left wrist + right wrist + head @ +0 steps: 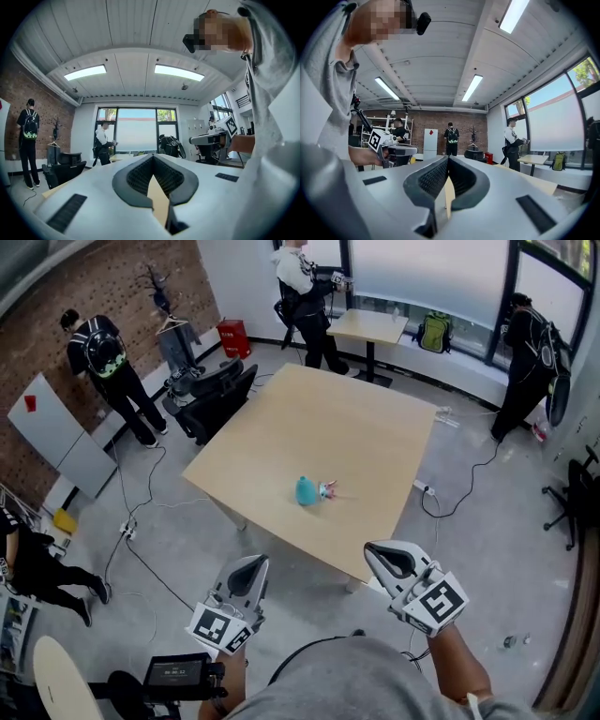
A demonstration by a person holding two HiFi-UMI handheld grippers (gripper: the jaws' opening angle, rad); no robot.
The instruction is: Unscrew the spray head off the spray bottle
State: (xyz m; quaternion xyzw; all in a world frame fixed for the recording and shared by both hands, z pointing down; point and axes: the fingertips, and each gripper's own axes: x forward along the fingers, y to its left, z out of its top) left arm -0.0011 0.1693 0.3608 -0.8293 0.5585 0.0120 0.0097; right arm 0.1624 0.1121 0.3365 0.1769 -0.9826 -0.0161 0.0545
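Spray bottle (306, 490) lying on table (375, 446), well ahead of both grippers, spray head (327, 489) attached; contents unseen. Left gripper (251, 566), right gripper (380, 552): jaws together, empty.

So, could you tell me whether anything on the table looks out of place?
The spray bottle appears to lie on its side near the middle of the table, spray head pointing right, instead of standing upright. No spill shows.

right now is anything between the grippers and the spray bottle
Nothing visible does. The spray bottle lies alone on the table; only bare tabletop separates it from the left gripper and right gripper, both shut and empty.
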